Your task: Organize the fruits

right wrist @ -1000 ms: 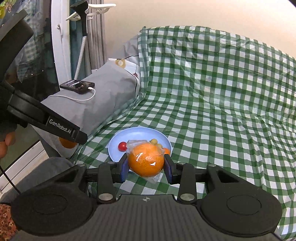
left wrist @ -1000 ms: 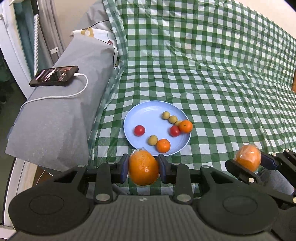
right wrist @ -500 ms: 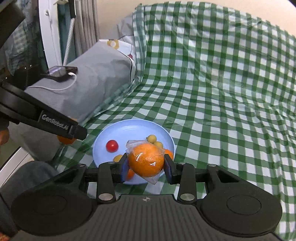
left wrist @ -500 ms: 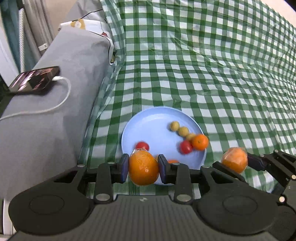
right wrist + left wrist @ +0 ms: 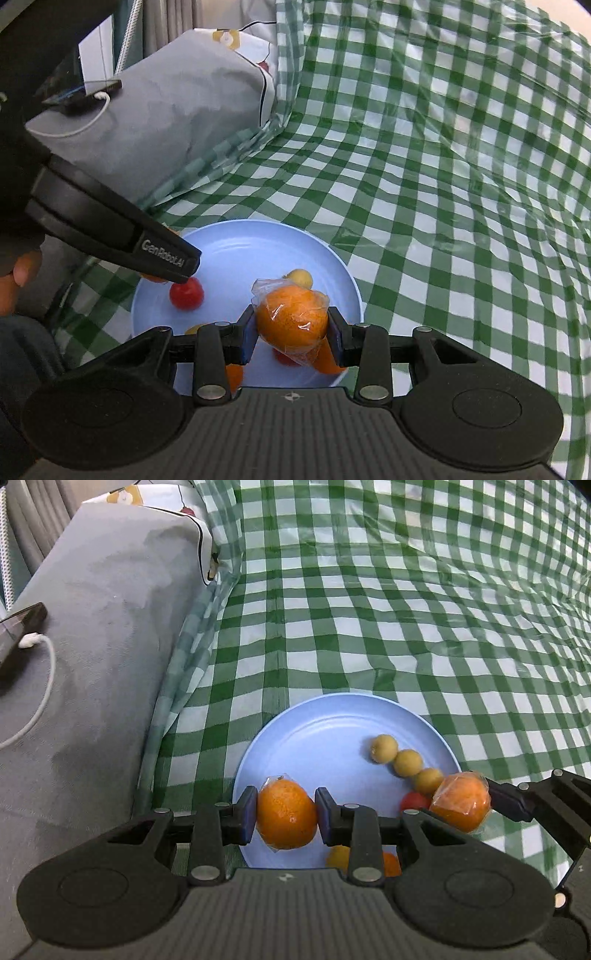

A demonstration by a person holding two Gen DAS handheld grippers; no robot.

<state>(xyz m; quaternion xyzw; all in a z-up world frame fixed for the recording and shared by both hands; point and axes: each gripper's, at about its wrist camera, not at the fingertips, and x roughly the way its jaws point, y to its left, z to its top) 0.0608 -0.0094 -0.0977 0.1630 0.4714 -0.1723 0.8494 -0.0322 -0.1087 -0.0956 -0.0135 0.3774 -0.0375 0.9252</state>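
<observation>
A light blue plate lies on the green checked cloth and holds small yellow-green fruits, red tomatoes and small oranges. My left gripper is shut on a plastic-wrapped orange over the plate's near left rim. My right gripper is shut on another wrapped orange over the plate's near right part; it also shows in the left wrist view. The plate also shows in the right wrist view.
A grey cushion lies left of the plate with a phone and white cable on it. The green checked cloth stretches far and right. The left gripper's body crosses the right wrist view.
Both grippers have moved forward and down with their oranges, from in front of the plate to over it. The plate now looks larger and closer.
</observation>
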